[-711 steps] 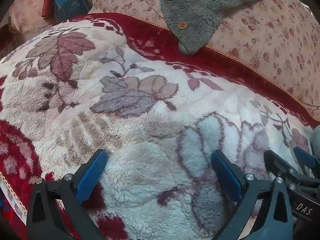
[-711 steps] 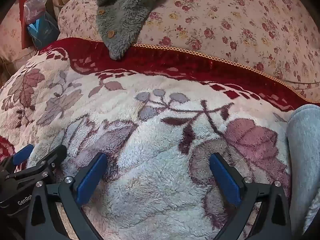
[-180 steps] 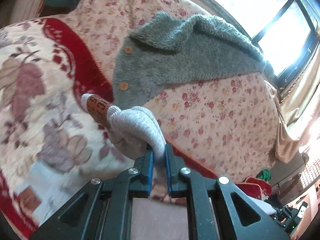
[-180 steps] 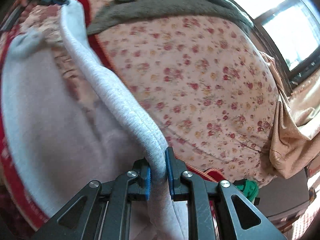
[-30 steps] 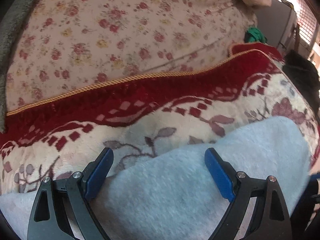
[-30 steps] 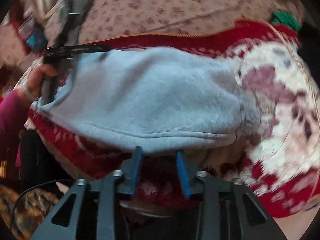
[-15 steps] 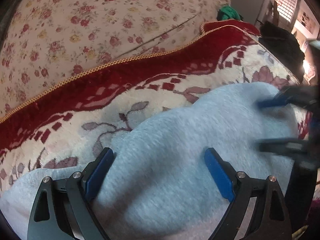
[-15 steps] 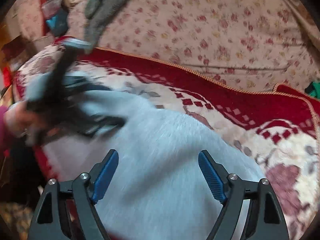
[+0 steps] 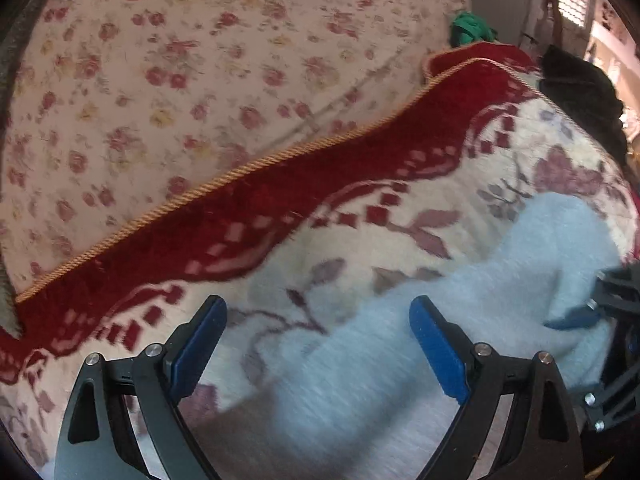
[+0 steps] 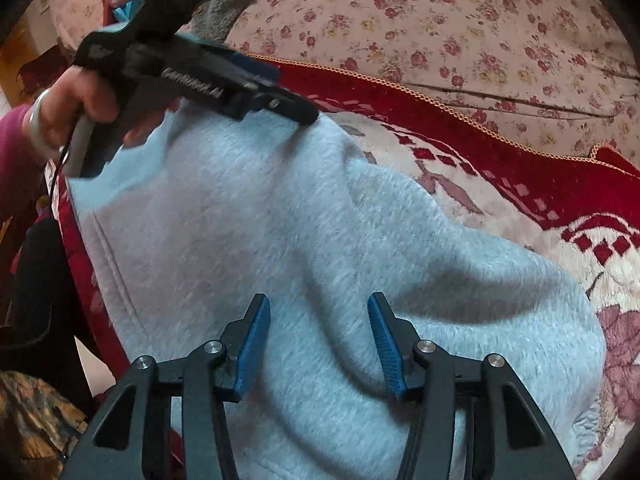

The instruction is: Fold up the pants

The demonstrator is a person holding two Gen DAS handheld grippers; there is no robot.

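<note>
floral blanket point(image 10: 472, 184) bears grey pants point(image 10: 320, 240) bunched, partly folded; left gripper point(image 9: 316, 344) spread wide, right gripper point(image 10: 318, 344) half-spread, just narrowing, pinching nothing.

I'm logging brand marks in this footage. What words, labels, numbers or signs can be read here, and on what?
left gripper, side of its body: one line of white lettering, too blurred to read.
grey pants: no print or label showing.
blanket and floral cover: patterns only, no text.
Nothing in either view reads clearly.
</note>
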